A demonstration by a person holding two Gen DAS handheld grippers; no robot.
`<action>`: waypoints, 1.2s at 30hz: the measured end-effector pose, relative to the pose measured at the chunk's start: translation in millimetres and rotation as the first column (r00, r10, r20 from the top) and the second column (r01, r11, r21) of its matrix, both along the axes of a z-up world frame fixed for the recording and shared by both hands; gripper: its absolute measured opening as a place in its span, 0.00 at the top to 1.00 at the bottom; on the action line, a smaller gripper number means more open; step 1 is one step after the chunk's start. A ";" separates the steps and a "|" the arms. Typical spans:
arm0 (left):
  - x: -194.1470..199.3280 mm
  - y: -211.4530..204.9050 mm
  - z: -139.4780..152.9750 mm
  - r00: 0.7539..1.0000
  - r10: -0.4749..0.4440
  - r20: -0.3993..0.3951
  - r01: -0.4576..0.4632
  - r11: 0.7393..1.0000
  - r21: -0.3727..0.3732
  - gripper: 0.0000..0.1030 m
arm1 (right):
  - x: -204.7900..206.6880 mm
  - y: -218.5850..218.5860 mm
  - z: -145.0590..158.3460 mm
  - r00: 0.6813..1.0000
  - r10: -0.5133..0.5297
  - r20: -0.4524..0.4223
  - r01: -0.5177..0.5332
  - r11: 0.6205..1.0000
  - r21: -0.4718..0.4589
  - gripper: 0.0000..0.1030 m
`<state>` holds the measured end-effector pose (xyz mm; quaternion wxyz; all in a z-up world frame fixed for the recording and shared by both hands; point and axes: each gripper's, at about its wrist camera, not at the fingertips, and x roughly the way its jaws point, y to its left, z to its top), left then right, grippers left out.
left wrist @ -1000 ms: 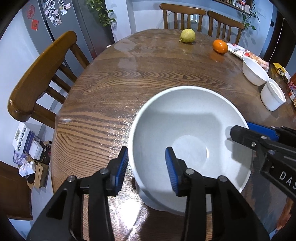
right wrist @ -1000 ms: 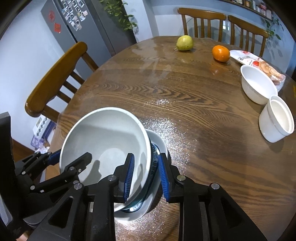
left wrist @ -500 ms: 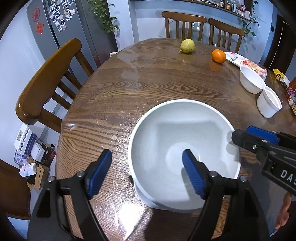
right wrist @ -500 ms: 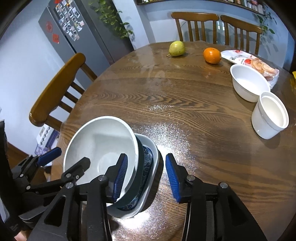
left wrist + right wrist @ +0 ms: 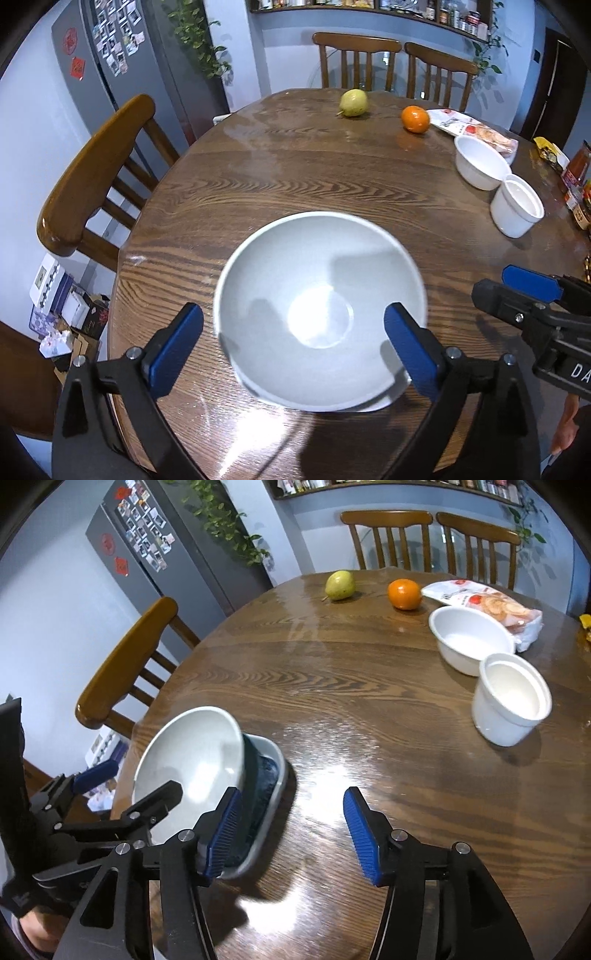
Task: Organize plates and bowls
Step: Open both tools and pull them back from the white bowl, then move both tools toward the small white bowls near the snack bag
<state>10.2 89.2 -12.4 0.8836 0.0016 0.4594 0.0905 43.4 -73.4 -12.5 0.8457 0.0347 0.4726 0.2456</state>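
We see both claws spread wide and holding nothing. The left claw (image 5: 293,345) hangs over the grey bowl (image 5: 319,306), its blue pads on either side of the bowl but apart from the rim. That bowl sits nested in a dark bowl (image 5: 255,775), which in turn rests on a pale plate (image 5: 273,771), the whole stack near the edge of the round wooden worktop (image 5: 351,686). In the right wrist view the right claw (image 5: 291,834) is open just beside the stack, its left pad close to the plate's rim; we cannot tell if it touches.

Well apart, across the worktop, we see a white bowl (image 5: 471,642) touching a white cup (image 5: 511,698). Beyond them lie a snack bag (image 5: 487,603), an orange (image 5: 404,593) and a pear (image 5: 340,585).
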 end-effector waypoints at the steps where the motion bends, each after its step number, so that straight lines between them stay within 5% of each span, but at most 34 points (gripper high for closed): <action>1: 0.4 -4.3 1.7 1.000 -0.006 0.004 0.006 1.000 0.001 0.02 | -0.4 -7.9 1.7 1.000 -0.008 0.000 0.008 1.000 0.005 0.44; 21: 31.6 -126.6 48.1 0.972 -0.216 0.093 0.217 0.976 0.006 0.01 | 9.2 -177.9 72.9 0.950 -0.274 0.151 0.283 0.958 -0.043 0.44; 31: 81.2 -144.2 88.3 0.967 -0.201 0.157 0.204 0.979 -0.004 0.01 | 40.9 -200.6 115.1 0.930 -0.282 0.235 0.312 0.945 -0.101 0.44; 36: 124.1 -154.3 85.2 0.969 -0.205 0.136 0.211 0.977 -0.030 0.01 | 77.7 -192.6 115.7 0.943 -0.249 0.222 0.279 0.953 -0.117 0.44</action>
